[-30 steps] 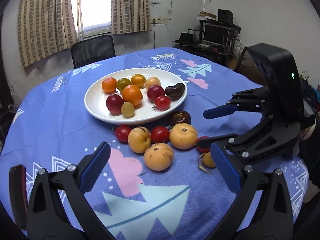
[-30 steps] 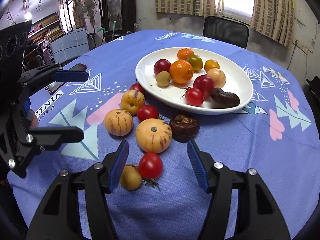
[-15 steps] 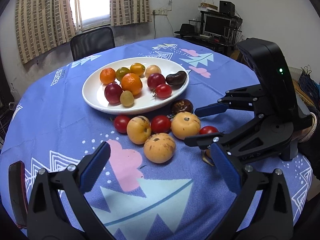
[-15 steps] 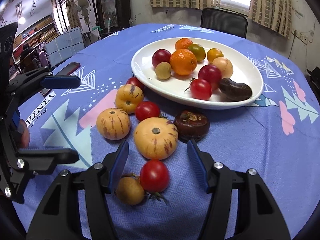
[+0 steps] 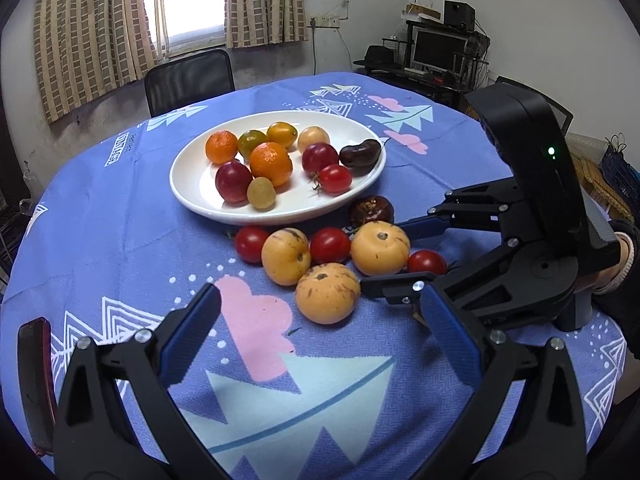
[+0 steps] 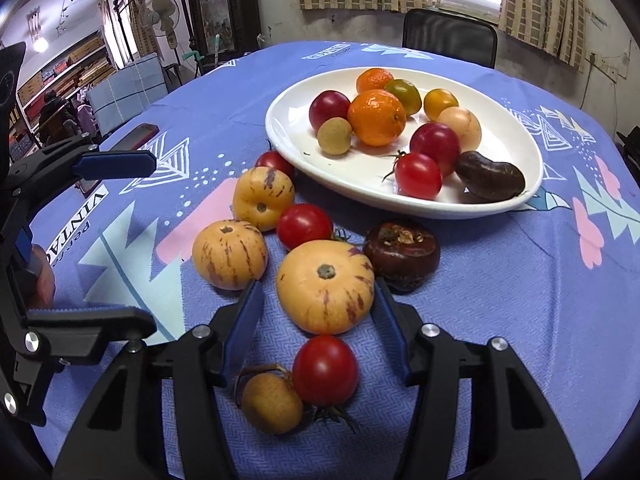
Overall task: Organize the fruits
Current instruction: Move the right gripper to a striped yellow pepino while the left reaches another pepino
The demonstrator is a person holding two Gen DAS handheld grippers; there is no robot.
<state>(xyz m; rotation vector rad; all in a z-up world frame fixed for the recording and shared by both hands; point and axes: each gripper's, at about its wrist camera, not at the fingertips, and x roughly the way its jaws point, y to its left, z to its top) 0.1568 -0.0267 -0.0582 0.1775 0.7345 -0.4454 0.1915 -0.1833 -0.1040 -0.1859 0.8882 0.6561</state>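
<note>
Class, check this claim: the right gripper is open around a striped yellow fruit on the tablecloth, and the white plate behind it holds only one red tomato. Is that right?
Right about the plate, whose single tomato shows in the right wrist view. But the right gripper reaches the striped yellow fruit with only its fingertips beside it, not around it.

tablecloth (image 6: 500, 300) purple-blue, printed with pink clouds, pale teal and white trees, white dots. plate (image 6: 516, 140) plain white. near fruits (image 6: 326, 286) yellow-orange with purple-brown streaks. tomatoes (image 6: 325, 370) glossy red. dark fruit (image 6: 402, 254) right of them deep brown. on plate: oranges (image 6: 376, 117) bright orange, one green-orange, plums (image 6: 435, 142) dark red. gripper pads (image 6: 242, 326) blue, frames black. curtains (image 5: 84, 36) tan, brown-checked.
</note>
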